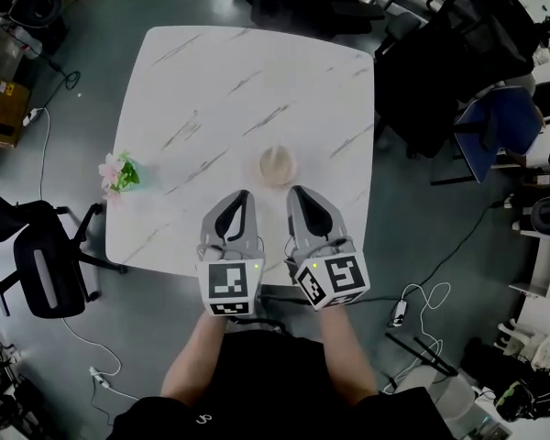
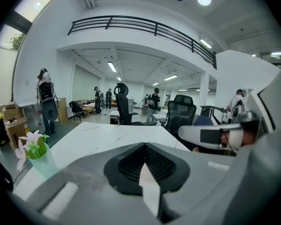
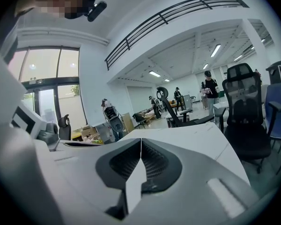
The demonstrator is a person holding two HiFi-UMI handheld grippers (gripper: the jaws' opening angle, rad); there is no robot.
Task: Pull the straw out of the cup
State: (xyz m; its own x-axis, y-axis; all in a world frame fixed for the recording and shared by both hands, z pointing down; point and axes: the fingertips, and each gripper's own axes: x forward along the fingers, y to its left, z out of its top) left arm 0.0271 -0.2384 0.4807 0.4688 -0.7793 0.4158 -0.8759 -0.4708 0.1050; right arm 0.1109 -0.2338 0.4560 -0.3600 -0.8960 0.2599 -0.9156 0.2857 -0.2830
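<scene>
Both grippers hang over the table's (image 1: 257, 71) near edge, the left gripper (image 1: 240, 195) and right gripper (image 1: 296, 192) each clenched on nothing. Just beyond their tips stands the cup (image 1: 278, 166), untouched, its straw too small to make out. By the look of it, the whole pull remains.

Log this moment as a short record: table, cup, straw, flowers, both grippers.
table: white top with dark streaks
cup: on the table, just beyond both gripper tips, untouched
straw: cannot be made out from above
flowers: pink, in a small vase near the table's left edge
left gripper: jaws together, nothing between them
right gripper: jaws together, nothing between them
</scene>
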